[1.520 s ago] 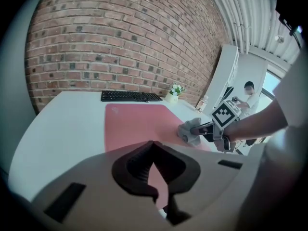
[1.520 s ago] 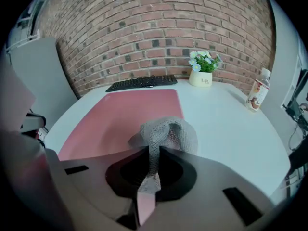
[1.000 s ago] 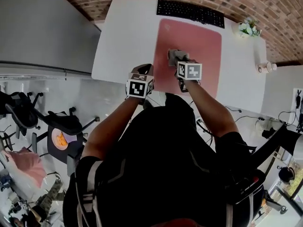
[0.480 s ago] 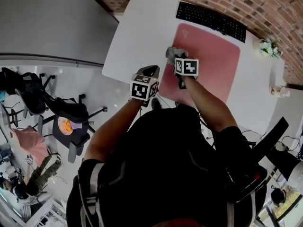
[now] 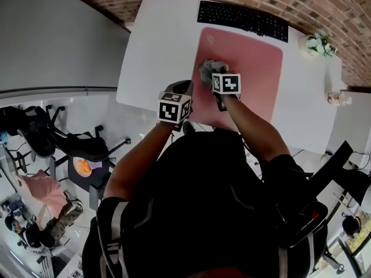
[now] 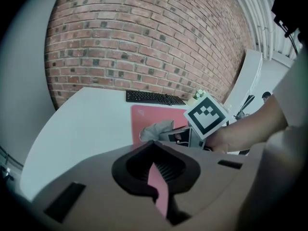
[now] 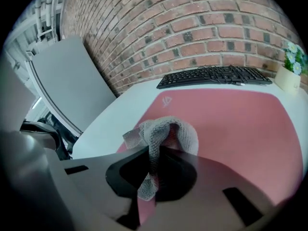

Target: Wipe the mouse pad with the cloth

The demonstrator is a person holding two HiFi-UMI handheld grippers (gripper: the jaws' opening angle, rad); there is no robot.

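A pink mouse pad (image 5: 249, 68) lies on the white desk (image 5: 156, 45), below a black keyboard (image 5: 242, 19). My right gripper (image 5: 211, 77) is shut on a crumpled grey cloth (image 5: 205, 69), pressing it down near the pad's left edge. In the right gripper view the cloth (image 7: 166, 129) bulges out between the jaws of that gripper (image 7: 153, 160) over the pad (image 7: 231, 119). My left gripper (image 5: 181, 88) hovers at the desk's front edge, just left of the pad. Its jaws (image 6: 155, 165) are shut on nothing, and the cloth (image 6: 156, 130) shows beyond them.
A small potted plant (image 5: 320, 44) stands at the desk's far right corner, and a small pale object (image 5: 339, 98) sits at the right edge. The keyboard (image 7: 214, 76) runs along a brick wall. Office chairs (image 5: 87, 149) stand on the floor to the left.
My right gripper has dragged the cloth leftward from the pad's inner left part to near its left edge. The left gripper has stayed at the desk's front edge.
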